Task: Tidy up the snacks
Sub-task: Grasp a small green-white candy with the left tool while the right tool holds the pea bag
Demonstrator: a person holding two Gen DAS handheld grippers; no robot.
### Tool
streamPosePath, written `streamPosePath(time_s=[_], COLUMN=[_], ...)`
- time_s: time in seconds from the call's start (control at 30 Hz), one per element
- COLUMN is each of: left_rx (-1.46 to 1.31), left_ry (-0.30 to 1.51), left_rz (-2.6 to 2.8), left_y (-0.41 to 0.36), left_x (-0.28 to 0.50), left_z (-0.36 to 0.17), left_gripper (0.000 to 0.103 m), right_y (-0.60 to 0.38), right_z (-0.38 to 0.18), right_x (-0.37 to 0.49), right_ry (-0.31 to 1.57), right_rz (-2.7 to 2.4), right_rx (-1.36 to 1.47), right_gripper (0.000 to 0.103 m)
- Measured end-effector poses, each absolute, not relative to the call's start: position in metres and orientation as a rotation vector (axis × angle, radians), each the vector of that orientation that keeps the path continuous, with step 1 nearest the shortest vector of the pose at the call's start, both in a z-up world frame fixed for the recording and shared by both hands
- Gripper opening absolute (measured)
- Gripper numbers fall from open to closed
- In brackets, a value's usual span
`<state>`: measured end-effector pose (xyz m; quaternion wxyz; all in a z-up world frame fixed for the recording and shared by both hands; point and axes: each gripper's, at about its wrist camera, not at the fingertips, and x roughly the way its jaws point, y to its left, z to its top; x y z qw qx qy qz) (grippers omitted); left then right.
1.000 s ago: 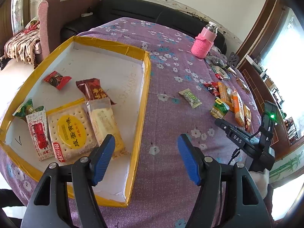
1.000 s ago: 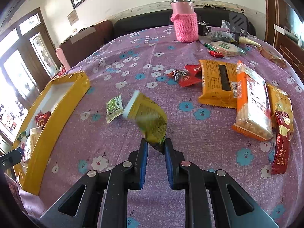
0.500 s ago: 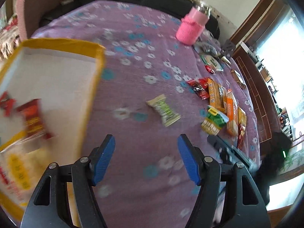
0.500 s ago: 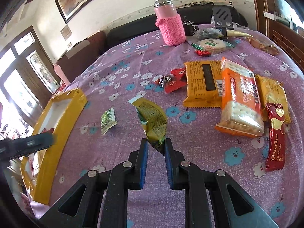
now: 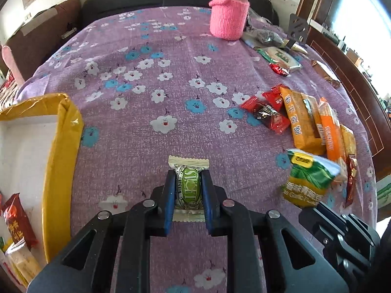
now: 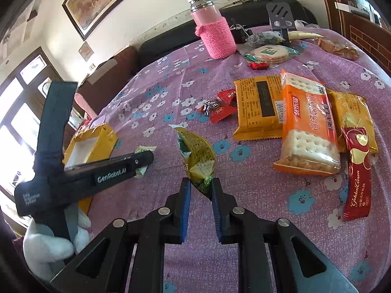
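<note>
Yellow-rimmed tray (image 5: 64,131) with snack packets; left claw (image 5: 188,190) clamping green candy (image 5: 188,188), right claw (image 6: 200,193) pinching yellow packet (image 6: 197,157).

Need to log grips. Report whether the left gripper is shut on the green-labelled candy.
Shut on it: the left gripper has both blue pads pressed against the sides of the green-labelled candy.

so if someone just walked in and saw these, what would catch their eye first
Probably the two held snacks: the left gripper is shut on a small green candy low over the purple floral tablecloth, and the right gripper pinches a yellow-green snack bag by its lower end. Next, the pink knit-sleeved bottle at the far edge and the orange cracker pack among the snacks on the right.
</note>
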<state>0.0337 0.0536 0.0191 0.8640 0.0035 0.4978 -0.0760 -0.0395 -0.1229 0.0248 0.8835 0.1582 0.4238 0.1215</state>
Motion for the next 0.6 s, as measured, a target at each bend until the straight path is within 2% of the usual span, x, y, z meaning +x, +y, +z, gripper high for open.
streamPosePath(time_s=[0.5,0.6], left_rx=[-0.198,-0.245], left_ry=[0.914,0.887], left_rz=[-0.198,-0.165], left_y=[0.125,0.152], left_x=[-0.040,-0.057], left_z=[0.076,0.084], left_gripper=[0.017,0.017], right_y=[-0.125,-0.125], right_z=[0.025,0.024], right_x=[-0.042,-0.042], right_ry=[0.870,0.872], right_rz=[0.363,0.378], right_rx=[0.428,0.439], right_gripper=[0.016,0.003])
